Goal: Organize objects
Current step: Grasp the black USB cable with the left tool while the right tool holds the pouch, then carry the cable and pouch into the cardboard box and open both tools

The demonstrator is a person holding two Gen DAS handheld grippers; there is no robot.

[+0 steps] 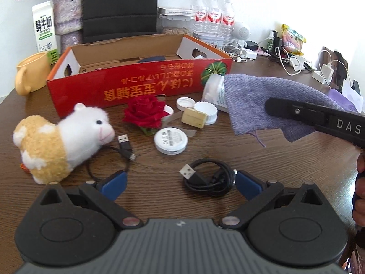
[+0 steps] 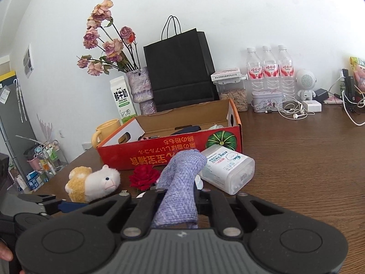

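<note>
Purple cloth (image 2: 180, 182) is pinched in the closed right gripper (image 2: 176, 193), lifted above the table (image 2: 308, 159) and pointing to the red box (image 2: 173, 153), probably to go in there. The left gripper (image 1: 180, 180) is wide open and empty, low over the black cable (image 1: 209, 175), I think to pick it next. Inside the box lie some dark items, hard to identify.

A purple woven cloth (image 2: 180, 182) hangs off the surface, pinched between fingers. A red open box (image 1: 136, 86) sits toward the far edge, with a plush sheep (image 1: 59, 141), red rose (image 1: 144, 111) and coiled black cable (image 1: 209, 178) before it.
</note>
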